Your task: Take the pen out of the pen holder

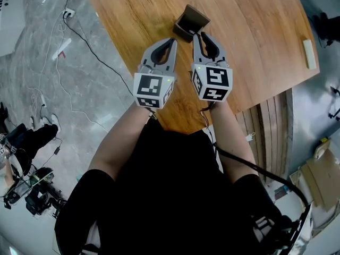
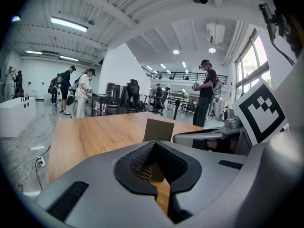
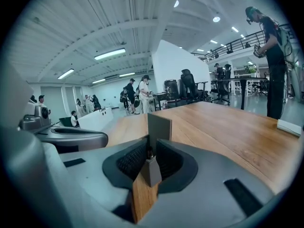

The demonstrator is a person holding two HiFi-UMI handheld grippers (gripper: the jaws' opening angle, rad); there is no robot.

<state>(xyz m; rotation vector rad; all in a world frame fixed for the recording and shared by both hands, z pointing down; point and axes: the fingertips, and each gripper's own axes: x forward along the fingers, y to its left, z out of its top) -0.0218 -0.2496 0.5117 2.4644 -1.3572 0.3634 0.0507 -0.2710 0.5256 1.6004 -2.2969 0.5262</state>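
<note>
Left gripper (image 1: pixel 172 40): jaws pressed together at the tips, nothing between them. It is held just short of the pen holder (image 1: pixel 190 21), on the holder's left side.

Right gripper (image 1: pixel 202 36): jaws closed down on the near edge of the pen holder's wall, which shows as a grey wedge between the black pads in the right gripper view. A small dark tip (image 3: pixel 149 153) sits at the top of that wedge (whether it is the pen cannot be told).

Pen holder: a brown open box, upright on the wooden table (image 1: pixel 255 31), straight ahead of both grippers. Its inside is dark in the head view, so the pen is not clearly visible.

Other item: a white block (image 1: pixel 309 53) lies near the table's right edge, well apart from the holder
</note>
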